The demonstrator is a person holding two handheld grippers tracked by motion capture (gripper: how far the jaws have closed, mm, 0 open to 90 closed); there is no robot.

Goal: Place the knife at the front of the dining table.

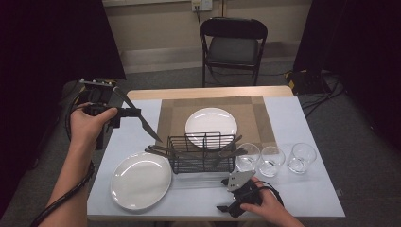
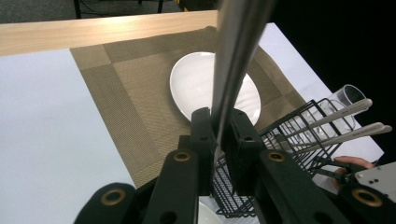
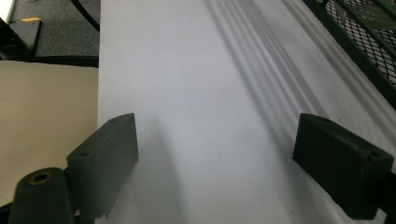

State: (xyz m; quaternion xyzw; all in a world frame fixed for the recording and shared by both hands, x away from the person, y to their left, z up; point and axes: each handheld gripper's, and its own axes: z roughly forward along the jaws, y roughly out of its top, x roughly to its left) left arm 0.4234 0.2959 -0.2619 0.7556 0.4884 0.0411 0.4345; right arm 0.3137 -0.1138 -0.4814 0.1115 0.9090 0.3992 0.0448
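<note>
— How is the scene being lit?

— The table (image 1: 302,189) is being lit evenly from above, while both side edges of the high view are being swallowed by darkness. Soft glare is being thrown off the near plate (image 1: 141,179).

— And sharpness?

— The knife (image 2: 236,56) is being rendered blurred and streaked with reflections in the left gripper view. Striped soft shadows are being cast across the white cloth (image 3: 187,93) in the right gripper view.
</note>
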